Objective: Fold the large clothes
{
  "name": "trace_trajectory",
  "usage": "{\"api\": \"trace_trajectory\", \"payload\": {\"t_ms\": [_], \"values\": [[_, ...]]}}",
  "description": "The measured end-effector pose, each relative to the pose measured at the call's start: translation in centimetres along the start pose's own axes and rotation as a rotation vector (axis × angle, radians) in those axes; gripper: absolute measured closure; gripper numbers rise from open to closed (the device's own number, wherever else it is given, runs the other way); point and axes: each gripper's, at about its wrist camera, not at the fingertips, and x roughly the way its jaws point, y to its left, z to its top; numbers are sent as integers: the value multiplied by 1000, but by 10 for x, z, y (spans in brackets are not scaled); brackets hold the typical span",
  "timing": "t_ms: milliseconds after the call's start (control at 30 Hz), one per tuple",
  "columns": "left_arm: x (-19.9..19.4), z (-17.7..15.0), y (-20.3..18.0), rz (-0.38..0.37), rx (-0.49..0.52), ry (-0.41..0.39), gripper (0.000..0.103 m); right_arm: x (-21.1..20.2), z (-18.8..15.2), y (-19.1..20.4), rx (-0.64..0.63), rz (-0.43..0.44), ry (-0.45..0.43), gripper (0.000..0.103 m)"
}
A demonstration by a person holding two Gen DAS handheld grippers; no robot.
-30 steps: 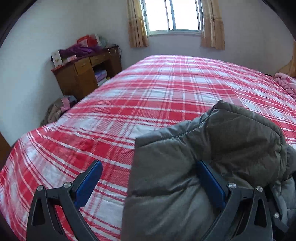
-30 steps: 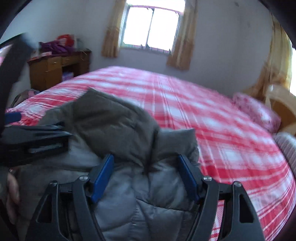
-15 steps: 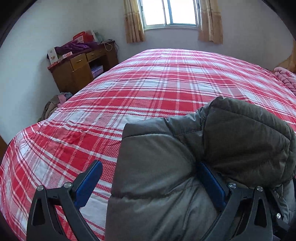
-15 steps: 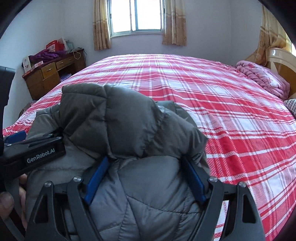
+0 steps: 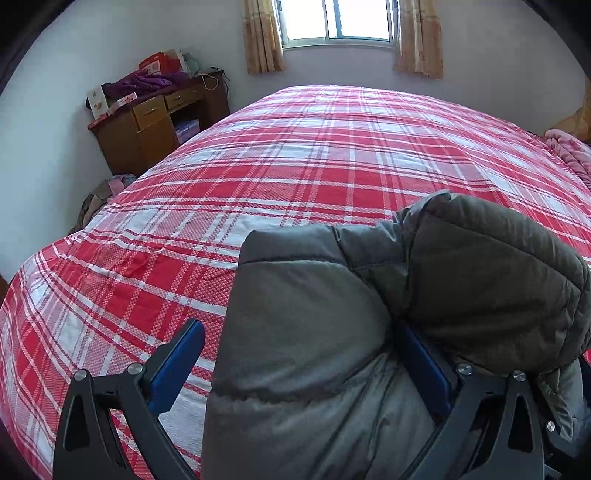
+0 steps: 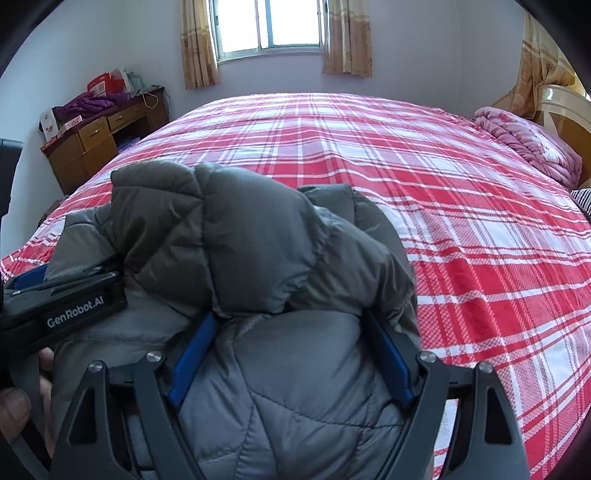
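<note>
A grey quilted puffer jacket lies bunched at the near edge of a bed with a red and white plaid cover. My left gripper is open; jacket padding fills the space by its right finger and the left finger stands free over the cover. In the right wrist view the jacket bulges up between the fingers of my right gripper, which is open wide around the padding. The left gripper's body shows at the left there, beside the jacket.
A wooden desk with purple cloth and boxes stands by the far left wall. Clothes lie on the floor beside it. A pink quilt and a headboard are at the right. A curtained window is on the far wall.
Both grippers have shifted slightly forward and tilted, so the bed sits lower in view. The jacket stays between the fingers; the right wrist view has steadied from blur.
</note>
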Motion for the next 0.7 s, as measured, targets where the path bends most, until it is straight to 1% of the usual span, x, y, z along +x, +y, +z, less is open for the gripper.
{"api": "trace_trajectory", "payload": {"t_ms": [700], "values": [[4, -1, -2, 10, 17, 14, 1, 5, 2, 3, 2, -9, 31, 17]]}}
